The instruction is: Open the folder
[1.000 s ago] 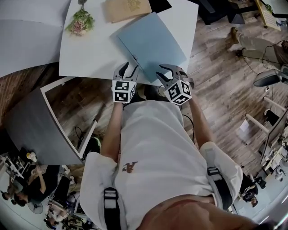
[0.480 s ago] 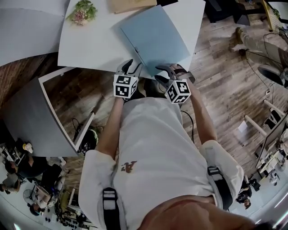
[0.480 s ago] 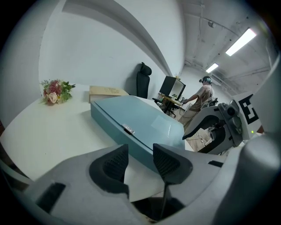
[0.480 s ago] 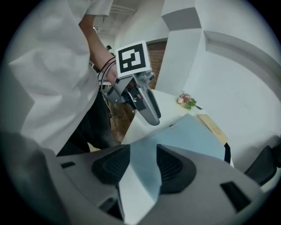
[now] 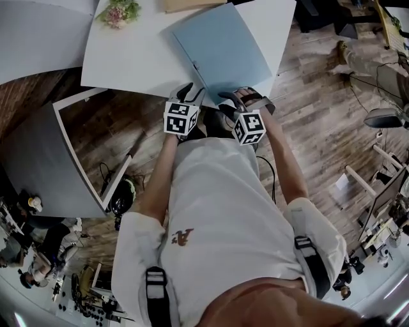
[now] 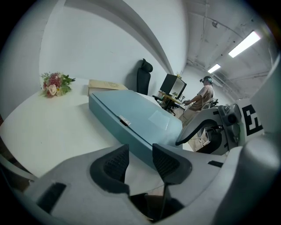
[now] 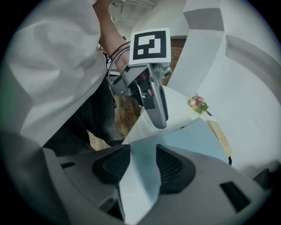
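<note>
Head view showed the person's white shirt (image 5: 217, 211) nearest, with both arms held out toward the near edge of the white table (image 5: 128, 64). The left gripper (image 5: 190, 93) had crept forward since a second before, and its tips now sat at that near edge, just left of the near corner of the light blue folder (image 5: 223, 48). Its jaws stood apart and were closing. Its own view showed the folder's side beyond the gap and only bare tabletop between the pads, with nothing pinched.

The right gripper (image 5: 238, 97) had also come forward and had rolled at the wrist, so its marker cube sat turned from how it was before. Its jaws stood apart, with the folder's near edge running between the pads and neither pad pressed on it.

The folder lay closed and flat on the right part of the table, where it had lain a second earlier, one corner pointing at the person. Farther off, a small bunch of flowers (image 5: 118, 9) lay at the table's far left. A tan flat packet (image 6: 107, 84) lay just behind the folder.
</note>
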`<action>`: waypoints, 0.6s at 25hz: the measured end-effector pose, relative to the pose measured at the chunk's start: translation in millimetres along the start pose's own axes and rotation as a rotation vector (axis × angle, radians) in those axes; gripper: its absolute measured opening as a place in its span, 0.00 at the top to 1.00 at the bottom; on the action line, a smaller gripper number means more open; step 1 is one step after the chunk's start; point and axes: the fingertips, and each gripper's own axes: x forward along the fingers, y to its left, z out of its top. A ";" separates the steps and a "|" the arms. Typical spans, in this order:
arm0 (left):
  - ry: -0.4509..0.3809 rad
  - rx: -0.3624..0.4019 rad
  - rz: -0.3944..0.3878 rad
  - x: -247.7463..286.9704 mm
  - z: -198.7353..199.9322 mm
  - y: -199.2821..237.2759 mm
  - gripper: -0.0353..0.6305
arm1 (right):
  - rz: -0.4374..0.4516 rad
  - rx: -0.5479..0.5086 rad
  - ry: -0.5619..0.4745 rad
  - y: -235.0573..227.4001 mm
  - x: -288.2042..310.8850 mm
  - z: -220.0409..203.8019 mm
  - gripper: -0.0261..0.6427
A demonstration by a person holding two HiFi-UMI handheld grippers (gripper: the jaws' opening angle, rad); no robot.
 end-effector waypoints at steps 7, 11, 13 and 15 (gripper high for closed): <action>-0.003 -0.019 0.001 -1.3 -4.0 -1.3 0.71 | -0.022 -0.018 -0.002 0.6 4.1 0.9 0.78; -0.006 -0.023 0.002 -1.1 -3.6 -1.4 0.71 | -0.035 -0.035 0.001 -0.1 4.4 0.6 0.76; -0.007 -0.022 0.002 -1.3 -3.7 -1.7 0.72 | -0.040 -0.046 0.005 -3.0 4.2 0.7 0.70; -0.008 -0.022 0.002 -1.8 -3.5 -2.0 0.72 | -0.006 -0.052 0.012 -0.6 4.8 0.7 0.64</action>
